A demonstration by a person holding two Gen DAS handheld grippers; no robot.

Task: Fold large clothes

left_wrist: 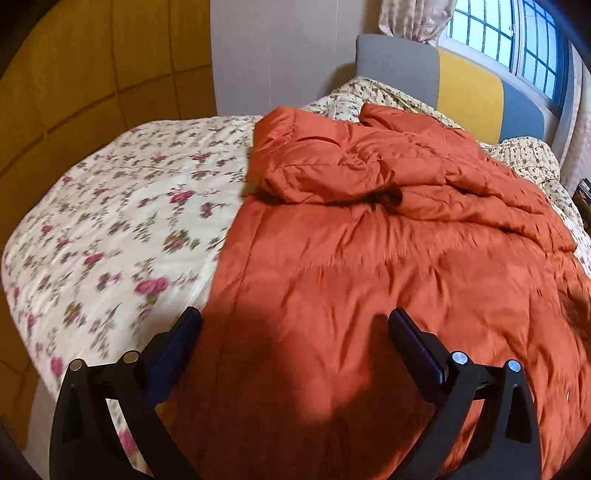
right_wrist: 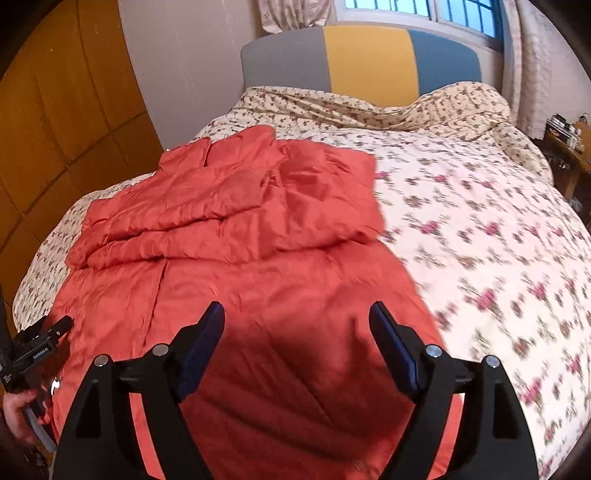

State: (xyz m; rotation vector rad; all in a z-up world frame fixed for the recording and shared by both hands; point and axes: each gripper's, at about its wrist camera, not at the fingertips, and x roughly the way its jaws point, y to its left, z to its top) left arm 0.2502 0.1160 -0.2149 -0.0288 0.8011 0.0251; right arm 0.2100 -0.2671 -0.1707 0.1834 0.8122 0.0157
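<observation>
A big orange padded garment (left_wrist: 369, 258) lies spread on the flowered bedspread (left_wrist: 110, 229), its upper part folded back in crumpled layers. My left gripper (left_wrist: 295, 317) hangs open above the garment's near left edge, with nothing between its fingers. In the right wrist view the same garment (right_wrist: 240, 240) covers the bed's left half. My right gripper (right_wrist: 297, 314) stands open over its near part, empty. The left gripper (right_wrist: 44, 339) shows at the far left edge of that view, held by a hand (right_wrist: 18, 410).
A headboard (right_wrist: 369, 59) in grey, yellow and blue stands at the far end under a barred window (right_wrist: 424, 11). Wooden panels (right_wrist: 55, 110) line the left wall. A side table (right_wrist: 569, 147) with small items stands at the right. Rumpled bedding (right_wrist: 461, 103) piles near the headboard.
</observation>
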